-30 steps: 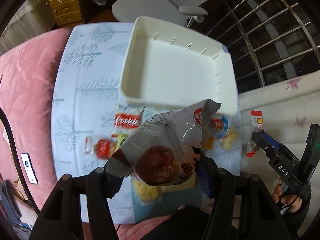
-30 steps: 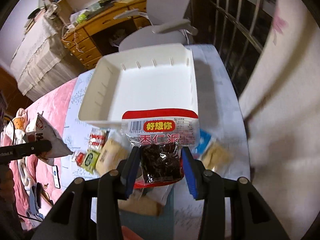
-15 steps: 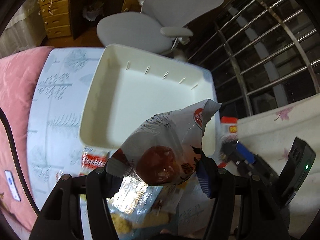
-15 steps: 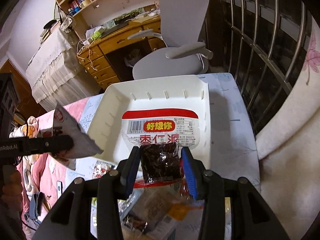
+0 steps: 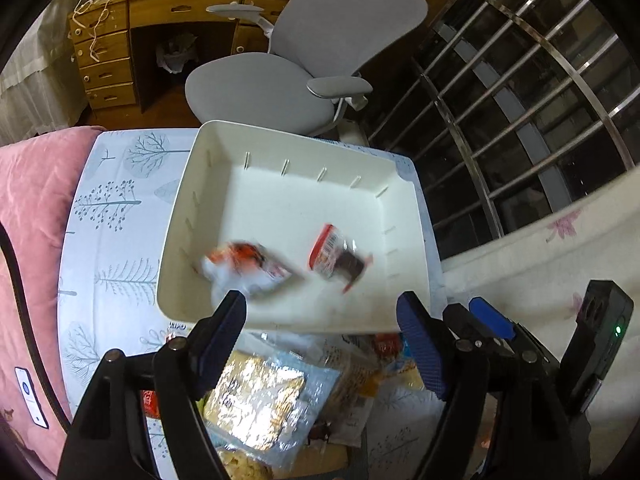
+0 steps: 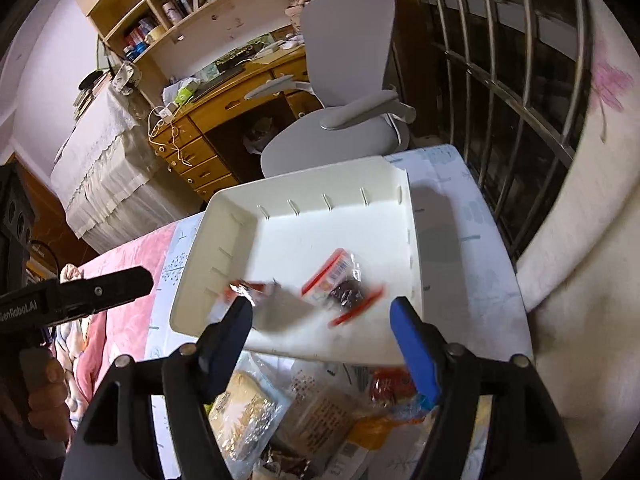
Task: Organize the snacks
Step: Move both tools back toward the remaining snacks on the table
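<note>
The white tray (image 5: 182,216) (image 6: 304,178) sits on the tree-print tablecloth. Two blurred packets are inside it and free of any grip. One is a silver packet with red print (image 5: 244,268) (image 6: 276,308), the other a red-and-white packet with dark contents (image 5: 338,258) (image 6: 340,280). My left gripper (image 5: 320,312) hangs over the tray's near wall, its jaws opening with nothing between them. My right gripper (image 6: 320,314) hangs beside it, its jaws likewise opening and empty. A pile of loose snack packets (image 5: 260,400) (image 6: 300,412) lies in front of the tray, under both grippers.
A grey office chair (image 5: 320,60) and a wooden desk (image 5: 140,40) stand beyond the table's far edge. Window bars (image 5: 520,100) run along the right. A pink blanket (image 5: 32,220) with a phone (image 5: 30,396) on it borders the table's left side.
Both grippers moved forward over the tray, then opened. The silver packet left the left jaws and the red-and-white packet left the right jaws; both now sit inside the tray.
</note>
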`<move>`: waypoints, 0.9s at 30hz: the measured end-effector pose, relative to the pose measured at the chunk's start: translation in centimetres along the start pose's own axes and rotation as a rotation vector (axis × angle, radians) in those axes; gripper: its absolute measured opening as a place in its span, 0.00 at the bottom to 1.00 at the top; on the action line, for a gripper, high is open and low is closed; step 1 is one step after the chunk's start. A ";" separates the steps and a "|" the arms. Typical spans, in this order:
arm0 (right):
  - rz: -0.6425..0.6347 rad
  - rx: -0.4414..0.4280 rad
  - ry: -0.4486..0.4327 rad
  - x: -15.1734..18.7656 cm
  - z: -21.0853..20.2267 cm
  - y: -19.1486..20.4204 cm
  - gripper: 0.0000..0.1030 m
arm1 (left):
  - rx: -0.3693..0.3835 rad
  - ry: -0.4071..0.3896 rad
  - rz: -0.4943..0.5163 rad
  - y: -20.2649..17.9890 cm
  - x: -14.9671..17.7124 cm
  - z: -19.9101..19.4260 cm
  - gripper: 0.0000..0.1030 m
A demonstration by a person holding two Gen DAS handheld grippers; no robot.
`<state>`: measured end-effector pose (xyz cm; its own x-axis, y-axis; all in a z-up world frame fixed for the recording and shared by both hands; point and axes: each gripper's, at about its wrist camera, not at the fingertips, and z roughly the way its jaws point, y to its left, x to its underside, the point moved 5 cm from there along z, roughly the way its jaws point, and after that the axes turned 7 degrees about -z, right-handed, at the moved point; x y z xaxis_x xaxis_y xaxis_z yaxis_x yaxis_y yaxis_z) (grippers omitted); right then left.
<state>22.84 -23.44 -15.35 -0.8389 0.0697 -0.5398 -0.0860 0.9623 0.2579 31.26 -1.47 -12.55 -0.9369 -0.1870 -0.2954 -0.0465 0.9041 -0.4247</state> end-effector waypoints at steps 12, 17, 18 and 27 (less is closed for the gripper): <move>0.101 0.054 0.019 6.7 -4.0 1.7 0.70 | 0.024 0.029 0.041 3.6 7.1 -4.6 0.74; 0.138 0.070 0.011 10.0 -5.7 3.1 0.70 | 0.023 0.028 0.067 5.9 10.5 -7.2 0.74; 0.147 0.073 0.009 10.8 -6.1 3.4 0.70 | 0.024 0.029 0.071 6.1 10.8 -7.5 0.74; 0.179 0.088 -0.001 15.8 -8.2 6.2 0.70 | 0.019 0.067 0.078 9.3 15.8 -9.3 0.74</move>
<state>4.69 -18.53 -15.72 -0.8364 0.2415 -0.4921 0.1114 0.9539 0.2788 12.76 7.53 -13.16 -0.9586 -0.0891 -0.2706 0.0339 0.9074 -0.4188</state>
